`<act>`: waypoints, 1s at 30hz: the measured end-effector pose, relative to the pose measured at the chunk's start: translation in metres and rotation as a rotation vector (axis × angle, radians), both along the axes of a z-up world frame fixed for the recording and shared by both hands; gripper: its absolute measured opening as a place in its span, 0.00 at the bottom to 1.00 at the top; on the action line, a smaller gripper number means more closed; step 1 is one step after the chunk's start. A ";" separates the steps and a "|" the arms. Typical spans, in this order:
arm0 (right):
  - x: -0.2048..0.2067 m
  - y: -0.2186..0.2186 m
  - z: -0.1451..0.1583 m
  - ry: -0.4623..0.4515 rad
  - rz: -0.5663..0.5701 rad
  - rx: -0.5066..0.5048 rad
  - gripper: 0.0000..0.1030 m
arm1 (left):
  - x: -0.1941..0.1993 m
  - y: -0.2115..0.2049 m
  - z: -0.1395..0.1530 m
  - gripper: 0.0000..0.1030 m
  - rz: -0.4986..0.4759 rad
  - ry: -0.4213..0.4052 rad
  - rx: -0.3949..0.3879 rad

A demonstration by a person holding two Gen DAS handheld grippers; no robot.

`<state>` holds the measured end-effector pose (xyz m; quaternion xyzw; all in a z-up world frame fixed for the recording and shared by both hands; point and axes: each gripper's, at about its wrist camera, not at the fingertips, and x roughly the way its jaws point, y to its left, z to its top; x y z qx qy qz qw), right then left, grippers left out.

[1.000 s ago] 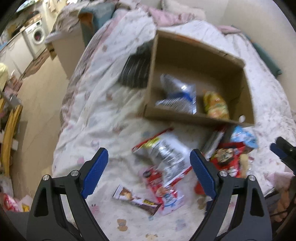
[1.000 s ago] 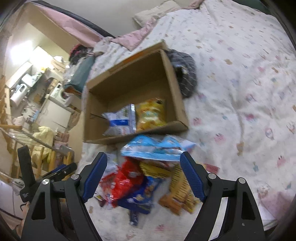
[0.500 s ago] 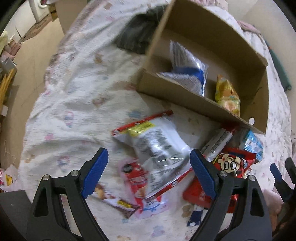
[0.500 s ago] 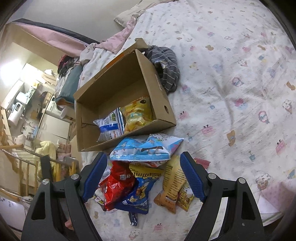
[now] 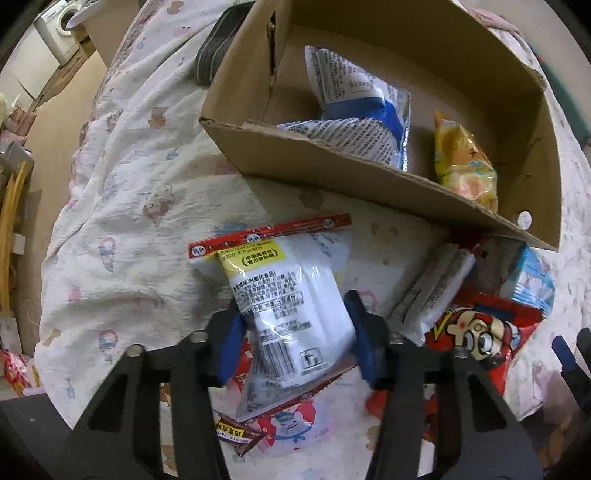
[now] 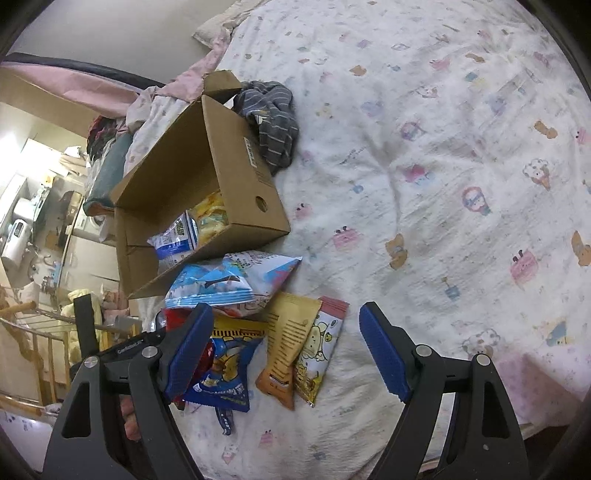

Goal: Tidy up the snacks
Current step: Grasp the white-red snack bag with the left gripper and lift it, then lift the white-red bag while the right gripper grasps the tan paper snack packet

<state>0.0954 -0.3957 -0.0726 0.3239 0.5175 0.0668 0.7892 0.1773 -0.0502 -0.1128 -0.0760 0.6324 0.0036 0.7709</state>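
A white snack bag (image 5: 288,306) with red edges lies on the patterned quilt in front of a cardboard box (image 5: 332,155). My left gripper (image 5: 295,343) points down over it, jaws closing, and both blue pads press the bag's sides. The box (image 6: 236,155) holds a white-and-blue bag (image 5: 354,96) and a yellow bag (image 5: 465,162). My right gripper (image 6: 284,350) hangs open above a pile of snacks: a light blue bag (image 6: 229,280), an orange packet (image 6: 284,343) and a blue-and-yellow bag (image 6: 225,365). Nothing is between its fingers.
A red cartoon bag (image 5: 480,332), white bars (image 5: 432,291) and a chocolate bar (image 5: 236,435) lie around the held bag. A grey striped garment (image 6: 273,118) sits behind the box. The bed edge drops to the floor at left, near a washing machine (image 5: 55,22).
My left gripper has dropped toward the white bag and its jaws have narrowed from wide open onto the bag's sides. My right gripper has drifted and rolled, still open.
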 end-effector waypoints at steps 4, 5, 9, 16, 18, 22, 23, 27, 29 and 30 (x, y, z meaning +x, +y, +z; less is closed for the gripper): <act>0.005 0.005 -0.006 0.031 0.007 0.032 0.81 | -0.007 0.005 0.017 0.32 -0.003 -0.025 -0.038; 0.007 0.008 -0.008 0.048 0.016 0.020 0.81 | -0.011 0.007 0.025 0.32 -0.011 -0.044 -0.045; 0.009 0.020 -0.026 0.124 0.064 0.015 0.81 | -0.024 0.015 0.045 0.31 -0.039 -0.082 -0.076; 0.011 0.046 -0.041 0.178 0.166 0.075 0.59 | -0.038 0.031 0.061 0.31 -0.055 -0.113 -0.102; 0.013 0.053 -0.046 0.198 0.176 0.063 0.59 | -0.042 0.031 0.063 0.31 -0.063 -0.118 -0.100; 0.019 0.073 -0.056 0.226 0.219 0.013 0.56 | -0.038 0.029 0.063 0.31 -0.080 -0.128 -0.075; 0.021 0.081 -0.060 0.233 0.237 -0.003 0.55 | -0.039 0.030 0.063 0.31 -0.079 -0.132 -0.075; 0.026 0.101 -0.072 0.250 0.271 -0.088 0.43 | -0.041 0.042 0.062 0.31 -0.051 -0.132 -0.080; 0.027 0.103 -0.071 0.241 0.266 -0.118 0.31 | -0.042 0.048 0.060 0.31 -0.035 -0.125 -0.095; 0.025 0.101 -0.071 0.238 0.261 -0.112 0.30 | -0.043 0.049 0.060 0.31 -0.033 -0.124 -0.096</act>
